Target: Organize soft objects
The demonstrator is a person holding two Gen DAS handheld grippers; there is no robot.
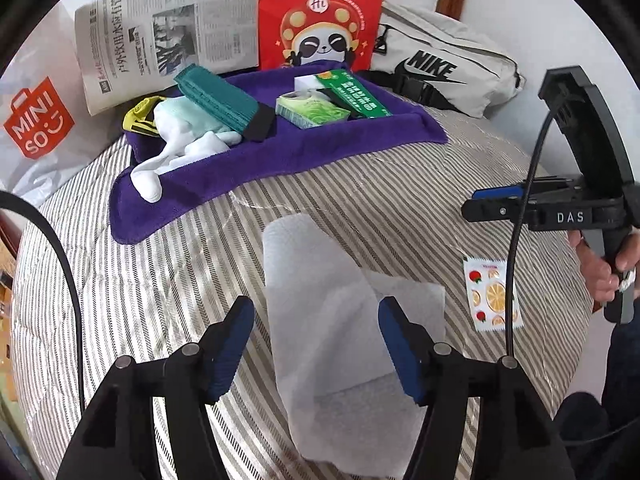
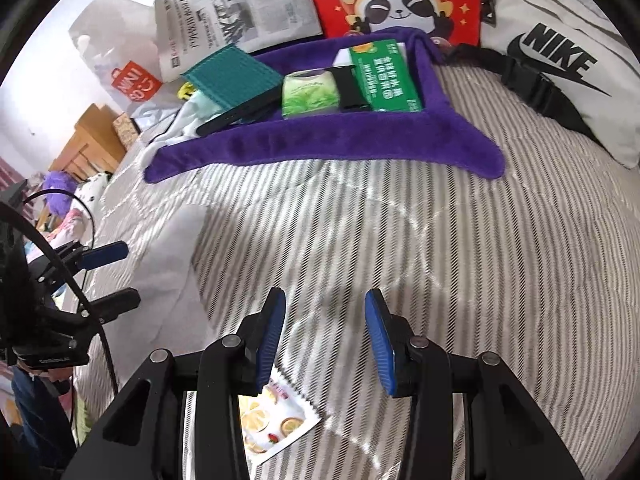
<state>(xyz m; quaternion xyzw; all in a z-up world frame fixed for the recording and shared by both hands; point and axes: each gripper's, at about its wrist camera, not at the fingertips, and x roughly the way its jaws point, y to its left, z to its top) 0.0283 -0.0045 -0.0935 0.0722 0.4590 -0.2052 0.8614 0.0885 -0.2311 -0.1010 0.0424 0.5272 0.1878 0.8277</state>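
A folded white foam sheet lies flat on the striped bedspread. My left gripper hangs over it, open, its blue pads standing on either side of the sheet without pressing it. In the right wrist view the same sheet shows at the left with the left gripper beside it. My right gripper is open over bare bedspread with nothing between its fingers. A fruit-print sachet lies under its left finger. From the left wrist view the right gripper is at the far right.
A purple towel at the back holds white socks, a teal cloth, a green tissue pack and a green box. Behind stand a newspaper, a red panda bag, a Nike bag and a Miniso bag.
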